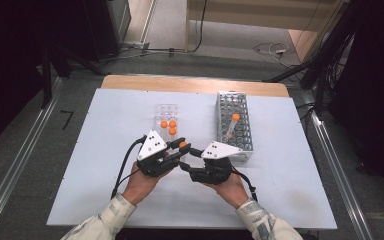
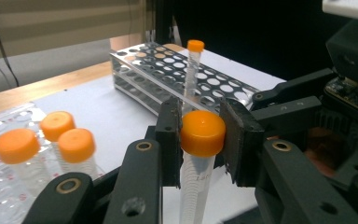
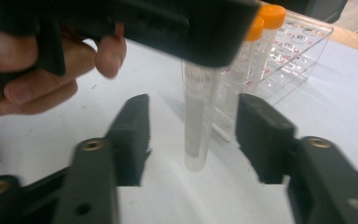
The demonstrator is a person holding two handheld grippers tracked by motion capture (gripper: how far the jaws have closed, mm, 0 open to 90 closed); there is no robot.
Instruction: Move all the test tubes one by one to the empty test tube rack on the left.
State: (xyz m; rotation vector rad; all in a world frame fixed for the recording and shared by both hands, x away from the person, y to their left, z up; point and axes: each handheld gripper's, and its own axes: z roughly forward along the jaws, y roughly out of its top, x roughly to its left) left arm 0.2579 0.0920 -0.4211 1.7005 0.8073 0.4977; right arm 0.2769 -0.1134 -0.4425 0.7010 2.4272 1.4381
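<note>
Left hand-held gripper point(image 2: 200, 135) is clamping the orange screw cap point(image 2: 203, 132) of the clear plastic tube point(image 2: 195, 186), holding it upright just above the white worktop point(image 1: 105, 150). Right hand-held gripper point(image 3: 193, 135) is straddling the tube body point(image 3: 199, 116), jaws apart, pads not touching. Judgement: this is a hand-over. Close the right one square on the body before the left lets go, then carry it to the perforated metal rack point(image 1: 235, 125) beyond the right hand-held gripper.
</note>
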